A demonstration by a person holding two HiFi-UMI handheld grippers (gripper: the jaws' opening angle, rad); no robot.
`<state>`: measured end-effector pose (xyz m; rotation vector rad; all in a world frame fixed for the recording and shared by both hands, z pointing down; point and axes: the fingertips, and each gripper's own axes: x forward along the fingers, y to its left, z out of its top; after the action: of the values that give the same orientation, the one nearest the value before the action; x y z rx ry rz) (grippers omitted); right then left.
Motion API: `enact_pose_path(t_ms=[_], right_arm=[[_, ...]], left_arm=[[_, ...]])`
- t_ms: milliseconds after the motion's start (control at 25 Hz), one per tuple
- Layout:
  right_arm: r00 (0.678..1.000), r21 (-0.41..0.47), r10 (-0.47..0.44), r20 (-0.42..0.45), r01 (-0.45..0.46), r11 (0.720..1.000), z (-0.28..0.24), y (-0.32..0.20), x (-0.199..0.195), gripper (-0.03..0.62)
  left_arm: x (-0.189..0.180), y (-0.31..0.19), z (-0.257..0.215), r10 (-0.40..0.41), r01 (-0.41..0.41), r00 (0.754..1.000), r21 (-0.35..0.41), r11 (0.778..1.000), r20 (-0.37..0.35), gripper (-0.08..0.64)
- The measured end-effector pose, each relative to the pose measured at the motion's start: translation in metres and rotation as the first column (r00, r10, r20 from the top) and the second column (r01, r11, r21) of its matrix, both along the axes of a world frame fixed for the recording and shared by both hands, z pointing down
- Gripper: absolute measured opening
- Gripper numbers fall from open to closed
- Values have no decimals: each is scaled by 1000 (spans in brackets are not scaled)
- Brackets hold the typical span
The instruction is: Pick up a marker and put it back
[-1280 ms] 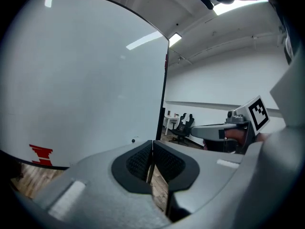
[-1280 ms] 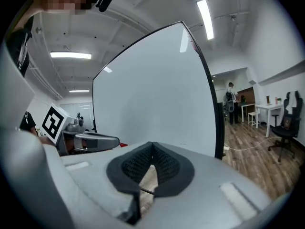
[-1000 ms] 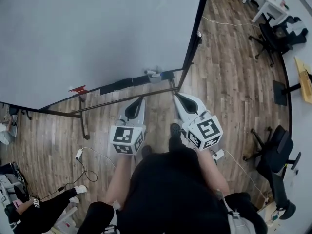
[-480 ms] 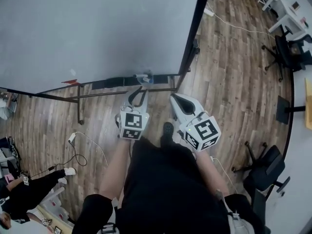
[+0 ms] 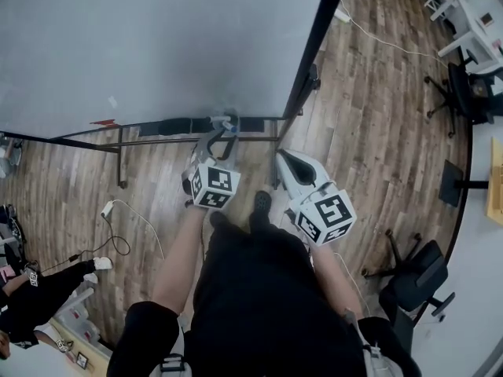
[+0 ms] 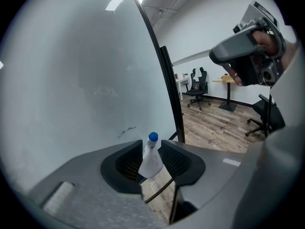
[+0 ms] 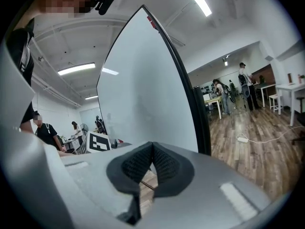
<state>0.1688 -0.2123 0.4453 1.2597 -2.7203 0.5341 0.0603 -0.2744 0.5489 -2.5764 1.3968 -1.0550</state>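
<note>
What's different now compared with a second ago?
The left tongs have come forward and down to the whiteboard's ledge and have just been opening; a white, blue-capped bottle now stands between them, not gripped. The right tongs stayed shut and empty.

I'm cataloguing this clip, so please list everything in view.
Whiteboard: one, white, black frame, straight ahead.
Bottle: one, white, blue cap, on the board's tray.
Floor: wood, all around.
Office chairs: at least two, black, far right.
Table: one, white, top right.
Cable: one, white, on the floor at left.
Left gripper: grey, jaws just opened, bottle in the gap, ungripped.
Right gripper: grey, jaws shut, empty.
</note>
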Motion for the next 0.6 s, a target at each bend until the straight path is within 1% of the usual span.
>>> enact_pose_path(t_ms=[80,160,280,400,520,600], right_arm=[[1000,-6,3,-2,-3,1000,1,-2,1,3],[1000,-4,0,-5,0,1000,0,-3,1,3],[1000,-6,3,-6,-3,1000,1,-4,3,3],[1000,-9,7,-2,-7,1000,1,-3,7,3],[1000,-6,11,3,-11,1000,0,-4,9,3],[1000,-6,14,8,-14,1000,-1,-5,12,3]], left_arm=[[2,-4,5,9,-10,1000,4,1000,25,130],[2,-8,8,1,-1,999,4,1000,38,133],[2,-16,11,-14,14,999,0,1000,41,133],[8,-19,14,-7,7,999,-7,1000,45,132],[13,-21,12,-8,8,999,1,1000,33,106],[14,-21,10,-13,13,999,3,1000,29,103]])
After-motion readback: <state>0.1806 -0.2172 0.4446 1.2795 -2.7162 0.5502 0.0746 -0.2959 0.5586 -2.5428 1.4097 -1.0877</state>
